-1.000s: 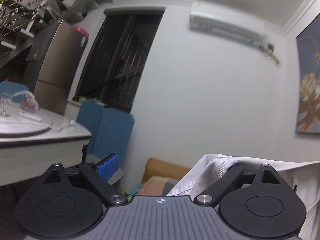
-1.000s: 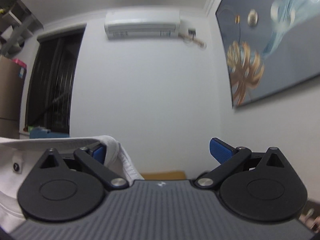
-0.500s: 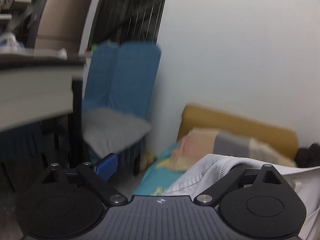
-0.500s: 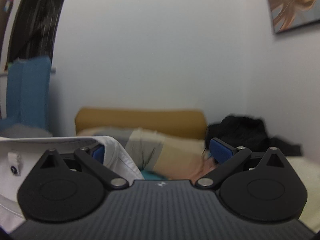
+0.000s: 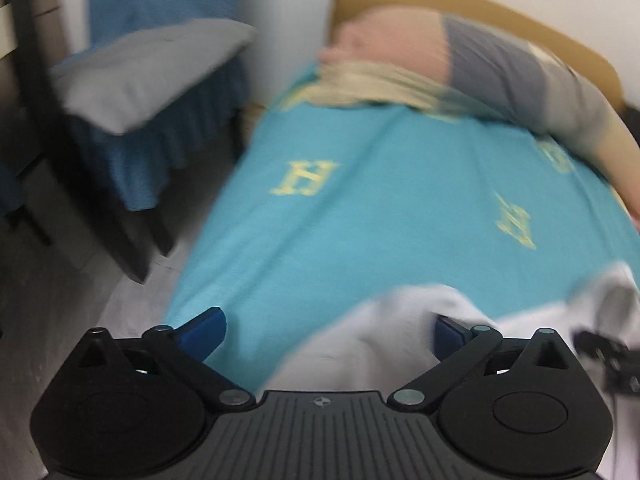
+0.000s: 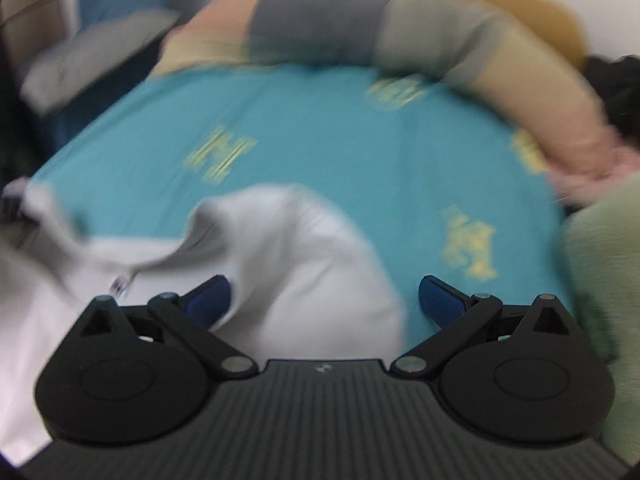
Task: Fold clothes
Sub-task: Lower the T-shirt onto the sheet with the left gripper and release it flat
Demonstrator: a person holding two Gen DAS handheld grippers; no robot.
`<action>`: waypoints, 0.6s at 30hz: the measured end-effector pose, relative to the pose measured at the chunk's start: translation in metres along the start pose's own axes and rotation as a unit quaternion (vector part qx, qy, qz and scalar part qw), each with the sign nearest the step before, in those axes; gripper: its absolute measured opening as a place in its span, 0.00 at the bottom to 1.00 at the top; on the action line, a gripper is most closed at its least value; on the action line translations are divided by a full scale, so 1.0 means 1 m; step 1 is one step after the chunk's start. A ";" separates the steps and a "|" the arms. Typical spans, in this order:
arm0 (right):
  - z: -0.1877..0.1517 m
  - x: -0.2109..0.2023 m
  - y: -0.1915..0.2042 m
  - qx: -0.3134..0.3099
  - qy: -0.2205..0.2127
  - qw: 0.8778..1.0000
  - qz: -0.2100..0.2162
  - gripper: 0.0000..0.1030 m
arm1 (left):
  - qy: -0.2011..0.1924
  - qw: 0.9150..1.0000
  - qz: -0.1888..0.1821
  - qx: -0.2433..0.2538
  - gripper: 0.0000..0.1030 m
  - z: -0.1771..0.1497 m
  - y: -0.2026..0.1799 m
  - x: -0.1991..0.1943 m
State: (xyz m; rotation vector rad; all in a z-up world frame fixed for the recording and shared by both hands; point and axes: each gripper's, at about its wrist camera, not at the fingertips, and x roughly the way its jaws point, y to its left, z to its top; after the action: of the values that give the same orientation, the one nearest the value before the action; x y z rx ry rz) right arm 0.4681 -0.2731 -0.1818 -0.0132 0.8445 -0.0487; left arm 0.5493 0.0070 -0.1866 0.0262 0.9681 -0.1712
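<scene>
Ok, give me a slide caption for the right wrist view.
Right gripper, jaws spread wide, lowers a white garment onto a teal bedsheet patterned with yellow H motifs; frame blurred.

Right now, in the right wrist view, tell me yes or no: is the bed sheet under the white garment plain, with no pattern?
No: the turquoise sheet beneath the white garment carries several yellow H-shaped motifs.

Bed [image 5: 360, 208], covered by a turquoise sheet [image 6: 320, 128] bearing yellow H motifs. A white garment [image 6: 304, 264] is lying crumpled on the near part of the sheet; a rolled, colour-blocked quilt [image 5: 480, 60] is resting along the far edge, against the ochre headboard [image 5: 440, 4].
</scene>
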 end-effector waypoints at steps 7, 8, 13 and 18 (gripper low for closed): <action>0.002 -0.062 0.020 0.034 -0.077 0.996 0.023 1.00 | -0.054 0.998 -0.016 0.029 1.00 -0.026 -0.017 -0.061; -0.002 -0.079 0.022 0.035 -0.093 0.995 0.027 1.00 | -0.070 0.997 -0.016 0.029 1.00 -0.034 -0.020 -0.078; -0.034 -0.181 0.030 0.034 -0.168 0.984 0.043 1.00 | -0.138 0.990 -0.027 0.013 1.00 -0.092 -0.029 -0.191; -0.084 -0.286 0.033 0.048 -0.229 0.971 0.056 1.00 | -0.178 0.983 -0.051 -0.016 1.00 -0.172 -0.032 -0.299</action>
State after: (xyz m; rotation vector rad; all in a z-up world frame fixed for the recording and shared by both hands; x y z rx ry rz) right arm 0.2167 -0.2254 -0.0251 0.1114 0.3793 0.0203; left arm 0.2379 0.0323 -0.0365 -0.0816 0.6157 -0.2456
